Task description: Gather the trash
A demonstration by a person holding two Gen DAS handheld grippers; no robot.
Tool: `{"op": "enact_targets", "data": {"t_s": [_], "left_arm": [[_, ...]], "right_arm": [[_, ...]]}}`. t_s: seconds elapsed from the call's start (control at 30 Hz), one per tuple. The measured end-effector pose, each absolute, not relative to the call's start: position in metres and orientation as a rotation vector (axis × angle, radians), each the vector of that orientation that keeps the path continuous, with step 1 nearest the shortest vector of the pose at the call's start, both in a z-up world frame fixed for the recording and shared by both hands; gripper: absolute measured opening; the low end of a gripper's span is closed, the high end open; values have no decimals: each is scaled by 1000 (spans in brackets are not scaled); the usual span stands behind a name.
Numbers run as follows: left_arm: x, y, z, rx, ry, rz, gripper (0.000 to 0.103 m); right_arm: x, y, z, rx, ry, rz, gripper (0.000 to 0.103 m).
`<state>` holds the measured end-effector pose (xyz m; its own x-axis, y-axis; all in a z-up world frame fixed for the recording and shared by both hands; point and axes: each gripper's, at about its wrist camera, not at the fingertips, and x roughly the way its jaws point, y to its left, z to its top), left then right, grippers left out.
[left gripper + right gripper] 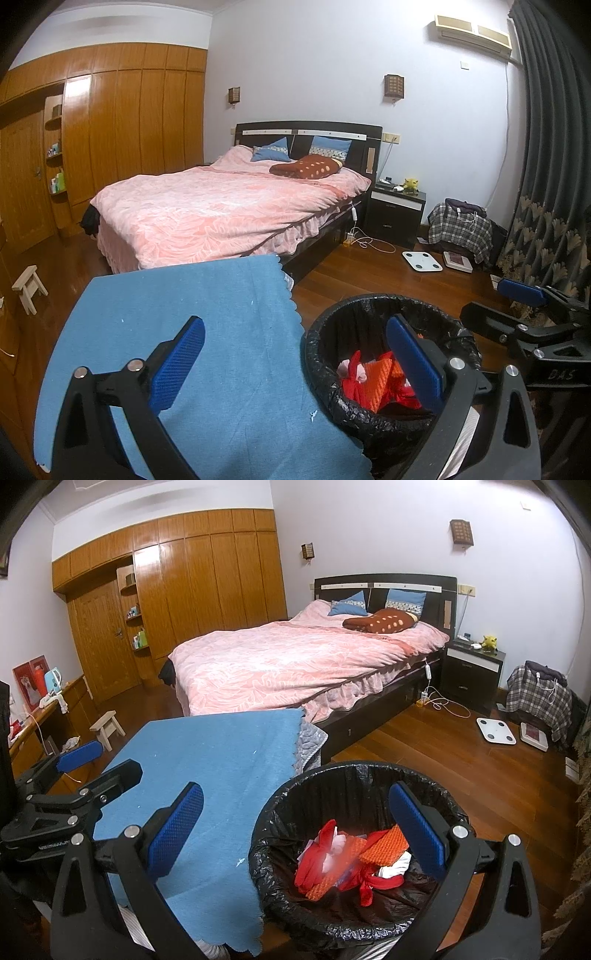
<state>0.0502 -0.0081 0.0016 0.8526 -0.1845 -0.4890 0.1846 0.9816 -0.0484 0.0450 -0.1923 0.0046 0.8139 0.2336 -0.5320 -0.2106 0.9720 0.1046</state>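
A trash bin lined with a black bag (328,354) (354,779) stands beside a surface covered with a blue cloth (207,332) (221,771). Red, orange and white trash (365,380) (343,860) lies inside it. My left gripper (295,362) is open and empty, one finger over the cloth, the other over the bin. My right gripper (295,834) is open and empty, spanning the cloth's edge and the bin. Each gripper also shows in the other's view, the right one (524,295) at the right edge, the left one (81,753) at the left.
A bed with a pink cover (229,206) (303,661) stands behind the cloth. A nightstand (472,672), a white scale (495,731) and a chair with plaid clothes (539,698) are on the wooden floor at right. A small stool (107,727) and a desk (37,716) are at left.
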Motion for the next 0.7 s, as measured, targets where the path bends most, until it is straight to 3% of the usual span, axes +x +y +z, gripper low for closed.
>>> {"op": "enact_targets", "data": {"t_s": [0.7], "left_arm": [[50, -10, 2, 2, 515, -194, 97]], "right_arm": [[45, -192, 4, 43, 573, 237, 98]]}}
